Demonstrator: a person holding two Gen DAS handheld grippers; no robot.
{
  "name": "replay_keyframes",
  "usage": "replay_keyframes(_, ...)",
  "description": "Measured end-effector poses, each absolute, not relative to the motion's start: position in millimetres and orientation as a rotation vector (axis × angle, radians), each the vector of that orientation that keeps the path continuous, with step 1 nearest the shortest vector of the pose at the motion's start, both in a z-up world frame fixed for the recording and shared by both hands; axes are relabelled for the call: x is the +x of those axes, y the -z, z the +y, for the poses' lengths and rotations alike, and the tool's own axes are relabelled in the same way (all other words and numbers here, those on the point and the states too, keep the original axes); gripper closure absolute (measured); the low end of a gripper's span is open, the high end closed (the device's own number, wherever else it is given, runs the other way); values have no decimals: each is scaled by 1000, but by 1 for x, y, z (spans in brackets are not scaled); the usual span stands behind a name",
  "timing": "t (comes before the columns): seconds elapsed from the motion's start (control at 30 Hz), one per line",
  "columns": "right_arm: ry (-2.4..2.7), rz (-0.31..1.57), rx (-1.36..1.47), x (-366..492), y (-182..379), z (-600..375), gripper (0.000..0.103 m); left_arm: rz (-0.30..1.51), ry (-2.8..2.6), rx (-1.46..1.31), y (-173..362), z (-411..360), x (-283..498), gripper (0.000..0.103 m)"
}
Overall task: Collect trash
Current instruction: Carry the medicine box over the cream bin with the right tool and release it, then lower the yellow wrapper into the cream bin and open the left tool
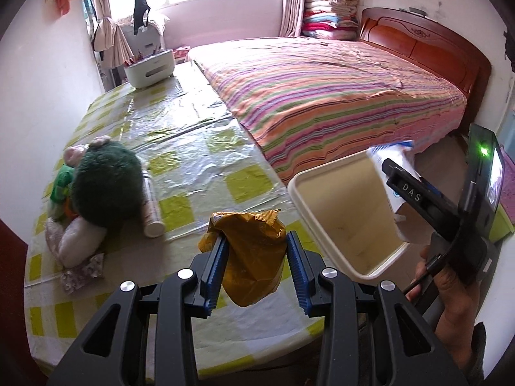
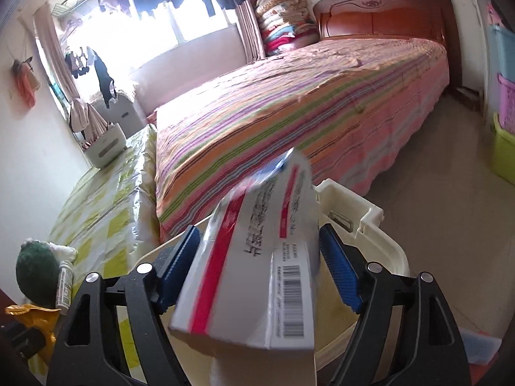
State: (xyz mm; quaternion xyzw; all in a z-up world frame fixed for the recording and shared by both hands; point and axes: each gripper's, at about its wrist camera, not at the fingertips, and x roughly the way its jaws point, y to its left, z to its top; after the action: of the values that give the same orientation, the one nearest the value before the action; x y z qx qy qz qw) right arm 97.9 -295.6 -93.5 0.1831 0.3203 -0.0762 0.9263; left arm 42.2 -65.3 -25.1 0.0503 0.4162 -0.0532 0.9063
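My left gripper (image 1: 256,251) is shut on a crumpled yellow-brown wrapper (image 1: 254,257) and holds it above the table's near edge. My right gripper (image 2: 257,257) holds a white cardboard box (image 2: 257,273) with red stripes and a barcode; the box looks motion-blurred and tilted between the blue pads, directly over a cream plastic bin (image 2: 357,206). In the left wrist view the bin (image 1: 299,199) stands to the right of the table, with the right gripper (image 1: 399,177) and the box (image 1: 386,157) above it. The wrapper also shows in the right wrist view (image 2: 32,318).
A table with yellow-checked plastic cover (image 1: 193,160) holds a green plush toy (image 1: 103,180), a white tube (image 1: 151,206), a blister pack (image 1: 80,273) and a white organizer (image 1: 149,67). A striped bed (image 1: 322,96) lies beyond. Colored storage bins (image 2: 505,103) stand at right.
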Motion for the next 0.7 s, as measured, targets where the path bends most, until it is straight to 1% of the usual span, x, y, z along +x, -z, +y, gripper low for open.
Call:
replay_keyframes(0.03, 159, 654, 374, 98, 94, -296, 24, 862, 110, 104, 26, -67, 44, 67)
replay_keyframes(0.1, 159, 644, 375, 95, 92, -295, 15, 871, 109, 106, 28, -71, 48, 67)
replay_keyframes(0.27, 164, 605, 419, 89, 88, -304, 15, 895, 112, 109, 33, -77, 61, 67)
replay_keyframes(0.53, 223, 414, 555, 52, 71, -337, 15, 925, 155, 121, 43, -96, 80, 66)
replay_keyframes(0.7, 247, 357, 611, 40, 70, -355, 13, 946, 209, 139, 48, -117, 89, 66)
